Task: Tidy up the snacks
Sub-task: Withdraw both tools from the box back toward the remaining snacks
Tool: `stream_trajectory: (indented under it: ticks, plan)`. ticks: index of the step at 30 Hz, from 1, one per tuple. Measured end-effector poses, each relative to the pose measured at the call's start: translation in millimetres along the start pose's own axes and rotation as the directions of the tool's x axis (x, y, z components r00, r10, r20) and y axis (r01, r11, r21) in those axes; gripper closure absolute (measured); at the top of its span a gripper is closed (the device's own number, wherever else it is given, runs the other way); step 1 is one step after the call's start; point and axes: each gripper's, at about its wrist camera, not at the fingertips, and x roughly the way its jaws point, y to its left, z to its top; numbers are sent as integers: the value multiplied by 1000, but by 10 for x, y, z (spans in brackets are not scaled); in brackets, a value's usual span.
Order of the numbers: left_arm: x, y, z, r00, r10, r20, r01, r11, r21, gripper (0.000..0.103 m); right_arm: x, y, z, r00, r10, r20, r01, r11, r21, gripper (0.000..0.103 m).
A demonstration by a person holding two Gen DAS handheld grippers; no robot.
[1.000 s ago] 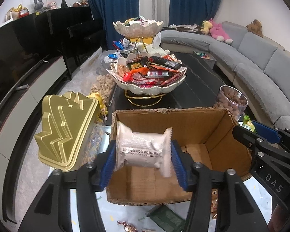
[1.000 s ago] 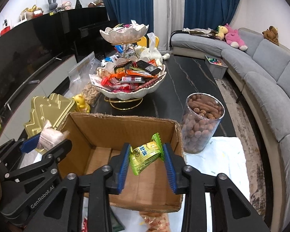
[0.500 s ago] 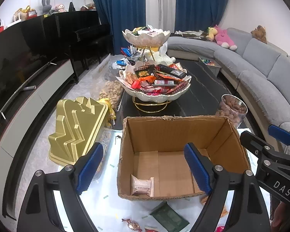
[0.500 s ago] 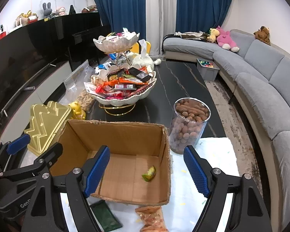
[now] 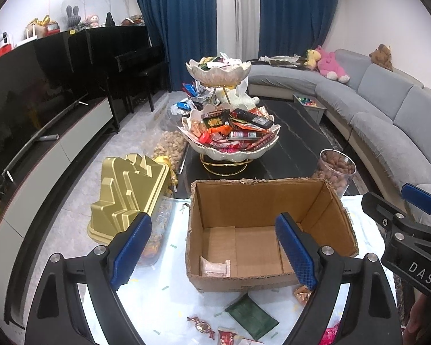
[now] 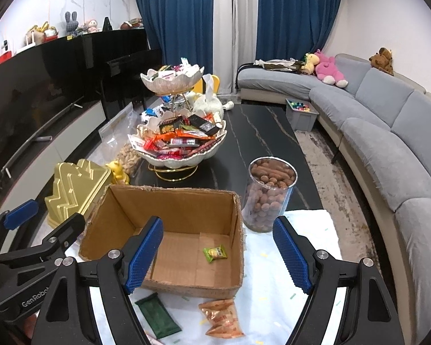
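An open cardboard box [image 5: 258,201] [image 6: 172,207] stands on the white cloth in front of both grippers. A pale pink-white snack packet [image 5: 215,268] lies in its near left corner. A small green snack packet [image 6: 215,253] lies on its floor toward the right. My left gripper [image 5: 212,218] hovers open above the box's near edge with nothing between its blue pads. My right gripper [image 6: 217,221] is open too, above the box's right side, holding nothing. On the cloth before the box lie a dark green packet [image 5: 251,316] [image 6: 158,317], an orange packet [image 6: 222,317] and a wrapped candy [image 5: 201,326].
A two-tier shell bowl [image 5: 230,141] [image 6: 181,143] heaped with snacks stands behind the box on the dark table. A clear jar of nuts [image 5: 336,172] [image 6: 270,195] is at the box's right. A gold stepped container [image 5: 126,195] [image 6: 74,189] sits to the left. A grey sofa runs along the right.
Both grippers opened and let go of their packets: the white one and the green one now lie inside the box. Both grippers have since risen and pulled back from it.
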Motion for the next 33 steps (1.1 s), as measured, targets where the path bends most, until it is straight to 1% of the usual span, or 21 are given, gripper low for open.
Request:
stream_trajectory:
  ticks: [5, 12, 19, 28, 33]
  plan:
    - [-98, 35, -4, 1000, 14, 5, -14, 1000, -4, 14, -133, 17, -14, 1000, -4, 18, 4, 1000, -2, 24]
    - [-259, 80, -113, 999, 28, 20, -28, 1000, -1, 14, -282, 39, -68, 999, -3, 33, 3, 1000, -1, 24]
    - [-383, 116, -307, 999, 37, 17, -37, 999, -2, 14, -400, 46, -210, 999, -5, 36, 4, 1000, 11, 24]
    - [-515, 97, -442, 999, 43, 34, -43, 999, 11, 14, -550, 10, -419, 999, -28, 46, 27, 1000, 9, 24]
    - [-548, 84, -551, 999, 44, 25, -45, 999, 15, 14, -616, 9, -516, 998, -32, 50, 31, 1000, 2, 24]
